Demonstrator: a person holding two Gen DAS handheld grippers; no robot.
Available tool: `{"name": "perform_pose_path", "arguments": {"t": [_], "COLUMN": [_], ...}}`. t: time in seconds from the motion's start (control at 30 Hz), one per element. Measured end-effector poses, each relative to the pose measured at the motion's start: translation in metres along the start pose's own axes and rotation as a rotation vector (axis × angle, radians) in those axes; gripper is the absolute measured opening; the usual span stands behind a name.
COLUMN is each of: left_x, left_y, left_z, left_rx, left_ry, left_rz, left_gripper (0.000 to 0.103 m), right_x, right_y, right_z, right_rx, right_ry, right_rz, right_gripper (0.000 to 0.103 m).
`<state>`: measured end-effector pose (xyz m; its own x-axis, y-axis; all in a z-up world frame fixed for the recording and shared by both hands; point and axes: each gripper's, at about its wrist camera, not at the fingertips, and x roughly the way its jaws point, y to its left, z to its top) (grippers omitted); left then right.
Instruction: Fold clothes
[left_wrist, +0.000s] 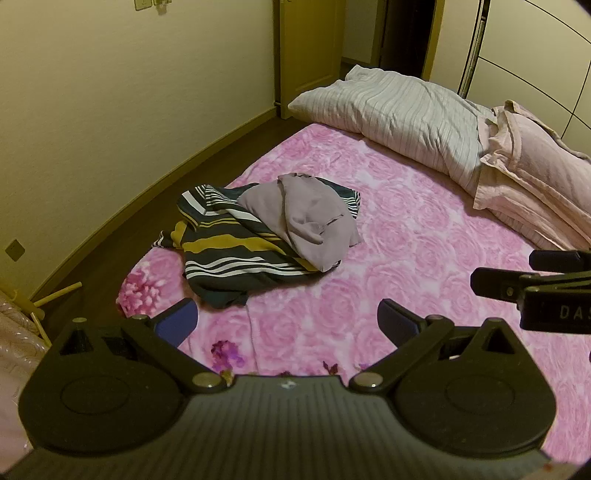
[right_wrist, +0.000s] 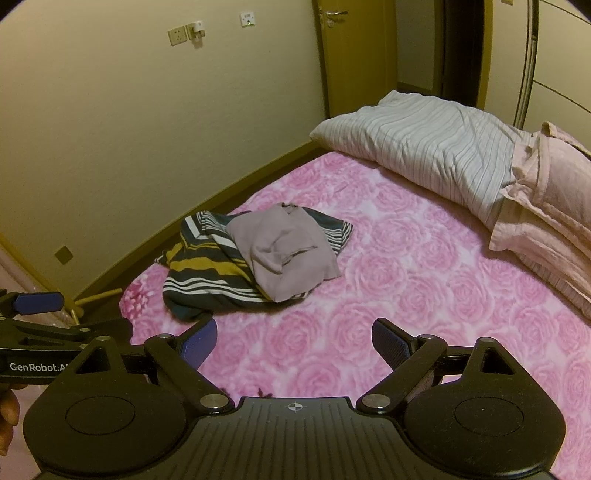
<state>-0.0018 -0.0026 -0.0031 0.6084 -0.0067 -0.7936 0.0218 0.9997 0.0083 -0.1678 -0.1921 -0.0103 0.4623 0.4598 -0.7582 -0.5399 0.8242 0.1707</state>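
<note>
Left tongs (left_wrist: 286, 319) and right tongs (right_wrist: 293, 341): both spread wide, empty, above the pink rose-print bedspread (right_wrist: 406, 295). Crumpled mauve knit garment (right_wrist: 284, 254) lies on a dark striped garment with mustard bands (right_wrist: 207, 273), well ahead of the tongs. Possibly two pieces only. Grey striped pillow (right_wrist: 424, 155) at the far end.

Left tongs (left_wrist: 287, 319) and right tongs (right_wrist: 294, 340) gape wide, tilted downward, empty.
</note>
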Motion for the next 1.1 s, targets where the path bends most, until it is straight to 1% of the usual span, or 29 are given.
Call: {"name": "perform_pose_path", "arguments": {"t": [0.67,1.1], "left_x": [-0.002,0.005], "left_y": [-0.005,-0.007], "left_z": [-0.002,-0.002], "left_rx": [-0.003,-0.036], "left_ry": [0.004,0.026], "left_rz": [0.004,-0.011], "left_gripper": [0.102,0.102], "right_x": [0.001,0.004], "right_y": [0.0,-0.021], "right_z": [0.0,-0.004], "right_rx": [0.001,0.009], "right_ry": [0.001,0.011], "right_rz": [-0.001,0.006], "right_gripper": [0.088,0.088]}}
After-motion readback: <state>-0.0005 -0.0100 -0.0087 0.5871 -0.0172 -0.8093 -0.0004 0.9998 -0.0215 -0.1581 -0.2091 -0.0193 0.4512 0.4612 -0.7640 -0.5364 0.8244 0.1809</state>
